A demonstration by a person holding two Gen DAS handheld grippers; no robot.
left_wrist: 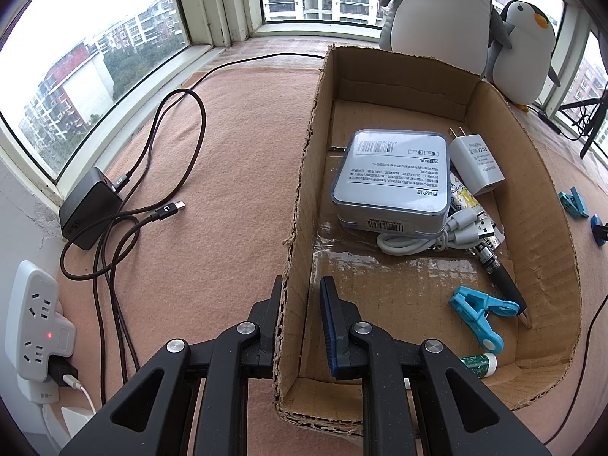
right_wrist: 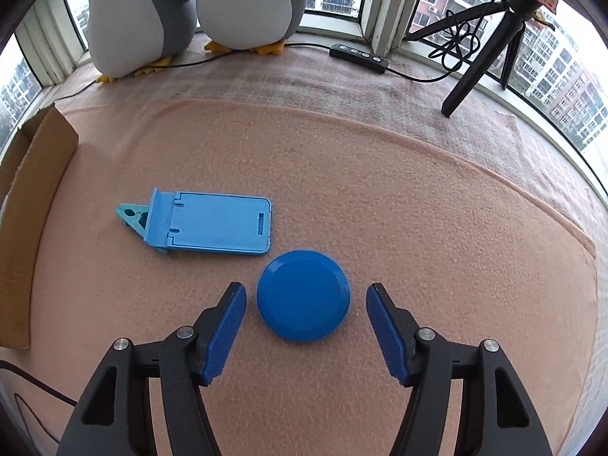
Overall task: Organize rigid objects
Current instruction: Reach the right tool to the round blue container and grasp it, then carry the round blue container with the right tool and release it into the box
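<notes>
Pink blanket [right_wrist: 380, 190], two plush penguins [right_wrist: 243, 3], left gripper [left_wrist: 300, 296] fingers clamped on cardboard box [left_wrist: 539, 205] wall, right gripper [right_wrist: 306, 298] fingers apart around one blue disc [right_wrist: 303, 295]

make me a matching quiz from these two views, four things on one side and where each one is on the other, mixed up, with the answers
Things:
1. white charger
2. blue disc
3. black adapter
4. left tool

Places:
A. on the blanket, between the right tool's open fingers
B. clamped on the box wall
C. inside the box, beside the grey case
D. on the blanket by the window, left of the box

Pairs: 1-C, 2-A, 3-D, 4-B
</notes>
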